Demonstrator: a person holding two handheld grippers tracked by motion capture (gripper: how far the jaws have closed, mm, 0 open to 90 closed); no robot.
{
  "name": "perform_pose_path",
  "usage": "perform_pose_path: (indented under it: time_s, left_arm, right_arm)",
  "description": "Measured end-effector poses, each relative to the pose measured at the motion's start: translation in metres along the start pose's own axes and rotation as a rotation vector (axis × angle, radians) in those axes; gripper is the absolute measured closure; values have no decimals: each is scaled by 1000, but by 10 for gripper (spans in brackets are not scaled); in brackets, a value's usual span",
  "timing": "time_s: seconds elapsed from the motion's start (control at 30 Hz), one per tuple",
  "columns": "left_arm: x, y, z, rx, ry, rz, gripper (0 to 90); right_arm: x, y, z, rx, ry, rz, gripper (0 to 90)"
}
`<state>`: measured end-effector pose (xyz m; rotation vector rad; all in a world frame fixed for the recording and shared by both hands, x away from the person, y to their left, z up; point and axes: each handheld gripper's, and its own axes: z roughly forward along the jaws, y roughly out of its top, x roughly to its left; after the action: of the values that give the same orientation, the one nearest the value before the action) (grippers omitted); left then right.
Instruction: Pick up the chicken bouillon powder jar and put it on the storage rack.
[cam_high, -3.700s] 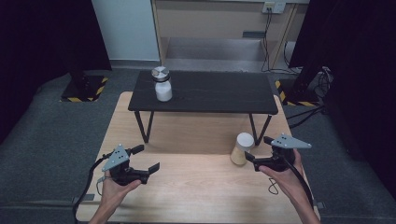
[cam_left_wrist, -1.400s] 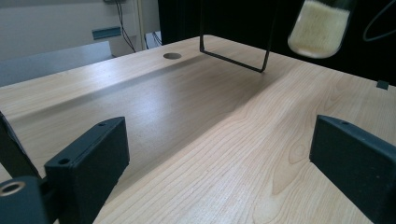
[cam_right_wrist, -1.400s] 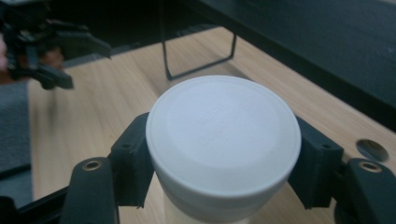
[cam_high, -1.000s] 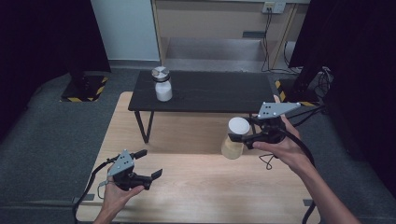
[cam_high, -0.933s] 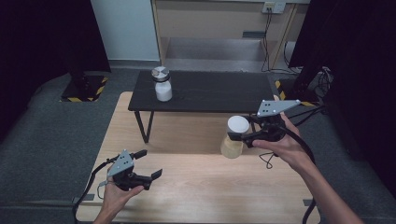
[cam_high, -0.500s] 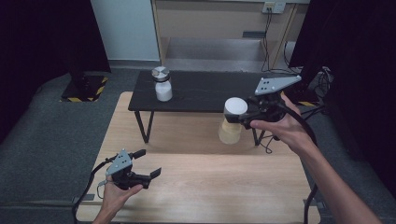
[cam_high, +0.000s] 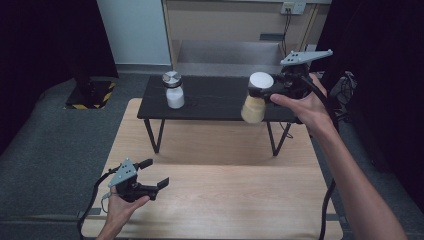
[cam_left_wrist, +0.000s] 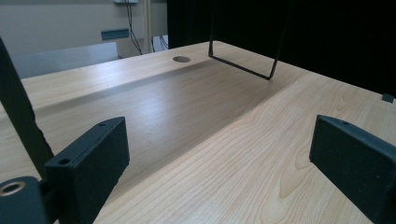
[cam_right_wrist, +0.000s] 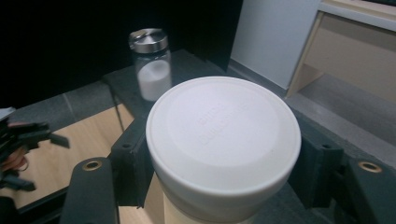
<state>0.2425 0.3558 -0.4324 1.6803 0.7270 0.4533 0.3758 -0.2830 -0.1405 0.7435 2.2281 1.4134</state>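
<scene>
High view shows the right tongs (cam_high: 265, 92) clamped just under the white lid of a jar (cam_high: 256, 97) of pale, tan contents, held in the air over the front edge of the black side table (cam_high: 210, 102), which stands on the wooden worktop (cam_high: 215, 200). A second jar (cam_high: 173, 90), with a metal lid and white contents, stands on the left half of that black table, well apart from the carried one. In the right gripper view the two black jaws press on either side of the jar (cam_right_wrist: 223, 149) just below its lid, so the grip is high on the body and the weight hangs beneath. That is the likeliest trouble: if the jar tilts or slides between the pads it could drop onto the table's edge and tumble to the worktop. Lowered too near the front edge, its base could catch the rim or land half off and tip when released. The left tongs (cam_high: 150, 180) rest low over the worktop, jaws spread wide with nothing between them, and are too far off to help.
</scene>
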Motion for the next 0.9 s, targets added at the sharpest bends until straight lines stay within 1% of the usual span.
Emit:
perform_pose_path:
  time_s: [0.1, 0.17, 0.2, 0.33, 0.4, 0.57, 0.63, 0.73, 0.83, 0.9]
  left_arm:
    - [0, 0, 0, -1, 1, 0, 37]
    - [1, 0, 0, 0, 1, 0, 37]
    - [1, 0, 0, 1, 1, 1, 37]
    - [1, 0, 0, 1, -1, 0, 37]
    - [1, 0, 0, 2, 1, 1, 38]
    - [1, 0, 0, 1, -1, 1, 37]
    - [1, 0, 0, 2, -1, 4, 37]
    - [1, 0, -1, 0, -3, 3, 37]
    - [2, 0, -1, 0, -4, 2, 38]
    - [2, 0, -1, 0, -4, 2, 38]
  right_arm:
    - [-6, 3, 3, -6, -27, 23, 339]
    - [-8, 5, 5, -6, -55, 37, 339]
    - [-8, 6, 7, -2, -69, 35, 339]
    - [-14, 6, 15, -4, -124, 70, 339]
    - [-15, 8, 20, 5, -154, 83, 339]
    - [-19, 10, 30, 14, -226, 100, 339]
    - [-22, 10, 32, 8, -242, 114, 339]
    - [-24, 10, 34, 10, -258, 120, 339]
    - [-27, 7, 37, 11, -256, 136, 339]
    - [-29, 5, 40, 23, -250, 139, 339]
